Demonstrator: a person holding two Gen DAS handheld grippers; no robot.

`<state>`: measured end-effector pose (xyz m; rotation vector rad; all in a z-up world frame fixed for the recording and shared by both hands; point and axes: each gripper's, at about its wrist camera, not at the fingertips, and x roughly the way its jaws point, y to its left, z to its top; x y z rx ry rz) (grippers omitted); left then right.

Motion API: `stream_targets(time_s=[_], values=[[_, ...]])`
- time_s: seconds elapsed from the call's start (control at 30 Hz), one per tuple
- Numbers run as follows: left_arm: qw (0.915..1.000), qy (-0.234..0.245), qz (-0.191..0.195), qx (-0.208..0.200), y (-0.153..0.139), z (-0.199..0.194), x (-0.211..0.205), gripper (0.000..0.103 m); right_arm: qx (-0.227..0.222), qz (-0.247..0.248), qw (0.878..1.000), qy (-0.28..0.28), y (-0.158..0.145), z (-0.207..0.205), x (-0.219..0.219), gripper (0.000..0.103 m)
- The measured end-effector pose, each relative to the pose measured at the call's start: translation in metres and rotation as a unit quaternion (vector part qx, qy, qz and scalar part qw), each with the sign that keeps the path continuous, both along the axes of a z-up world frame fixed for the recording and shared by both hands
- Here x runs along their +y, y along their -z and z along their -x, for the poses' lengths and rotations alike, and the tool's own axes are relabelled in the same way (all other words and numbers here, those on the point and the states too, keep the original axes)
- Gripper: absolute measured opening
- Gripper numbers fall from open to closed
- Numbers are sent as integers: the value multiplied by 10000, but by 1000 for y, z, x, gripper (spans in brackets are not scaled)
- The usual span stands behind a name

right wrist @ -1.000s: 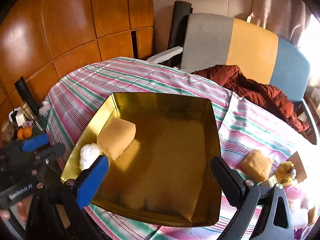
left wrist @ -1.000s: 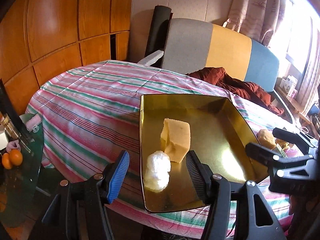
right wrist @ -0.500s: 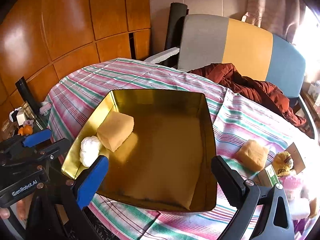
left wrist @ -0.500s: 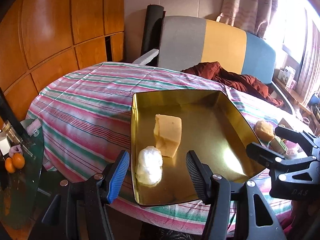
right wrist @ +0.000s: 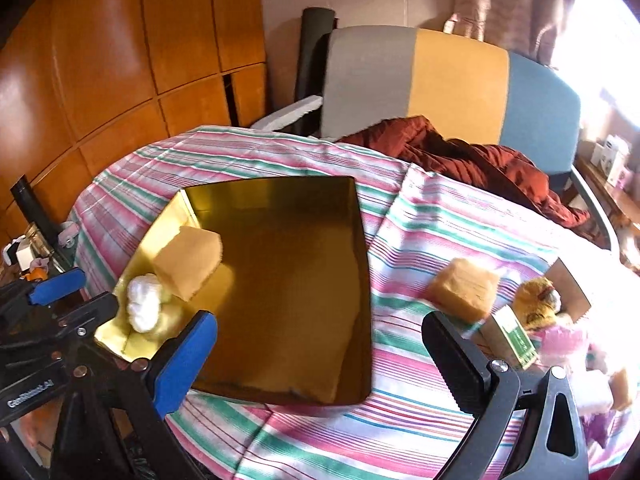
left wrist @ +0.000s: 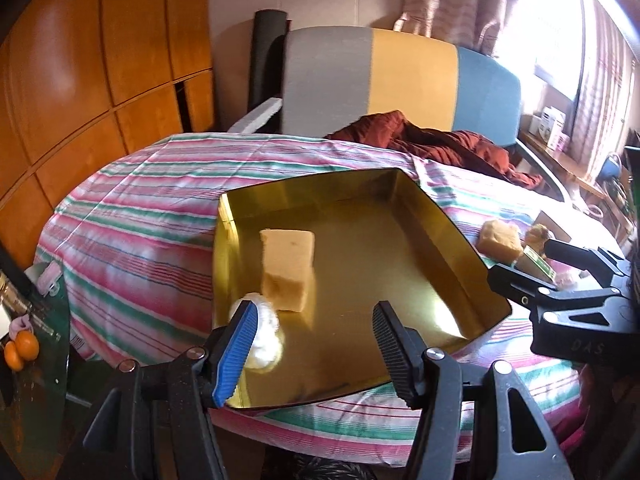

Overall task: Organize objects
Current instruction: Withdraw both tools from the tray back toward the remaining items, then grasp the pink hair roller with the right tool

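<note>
The left gripper [left wrist: 312, 344] hangs spread and empty over the near edge of the gold tray [left wrist: 460, 248], its jaws having just opened a little; the cotton ball [left wrist: 266, 340] lies by its blue finger in the tray's near left corner. Just beyond sits a yellow sponge [left wrist: 286, 268]. The right gripper [right wrist: 320, 360] is also released, with a second sponge [right wrist: 464, 290] on the striped cloth [right wrist: 420, 232] beyond its black finger, near the cloth's right edge.

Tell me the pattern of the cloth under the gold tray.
The tablecloth has pink, green and white stripes, clearest in the right wrist view.

We see a round table draped in a pink, green and white striped cloth [right wrist: 448, 236]. On it lie a shallow gold metal tray [right wrist: 360, 280], a tan sponge block [right wrist: 464, 290], and small toys and boxes [right wrist: 538, 312] clustered at its right edge.
</note>
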<state>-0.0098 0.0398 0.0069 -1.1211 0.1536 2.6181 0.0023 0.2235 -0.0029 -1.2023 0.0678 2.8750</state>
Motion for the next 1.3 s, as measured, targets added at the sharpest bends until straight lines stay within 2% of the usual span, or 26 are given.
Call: stream_targets(time_s=[0.07, 0.1, 0.13, 0.43, 0.73, 0.87, 1.0, 1.13, 1.3], values=[[9999, 132, -49, -22, 0, -1, 6, 64, -51, 40, 9999, 129, 4, -3, 11, 103], [9997, 203, -88, -37, 0, -2, 9, 70, -86, 53, 9997, 200, 6, -4, 17, 103], [9996, 265, -124, -50, 0, -3, 11, 72, -120, 46, 9996, 265, 8, -6, 23, 103], [9973, 619, -221, -327, 4, -1, 32, 72, -440, -70, 9937, 1033, 20, -27, 104, 103], [9930, 1110, -193, -347, 0, -5, 64, 72, -962, -440, 9732, 2040, 38, -39, 218, 103], [9902, 1326, -158, -400, -1, -4, 82, 72, -1065, -476, 9728, 2002, 46, -30, 233, 100], [9869, 1556, -82, -416, -2, -6, 103, 72, -1087, -627, 9703, 2069, 57, -20, 239, 84], [9835, 1759, -34, -427, -2, -4, 123, 72, -1310, -453, 9684, 2071, 72, -17, 249, 85], [9769, 2079, -88, -491, -2, 2, 157, 72, -1300, -706, 9697, 1943, 76, -9, 243, 83]])
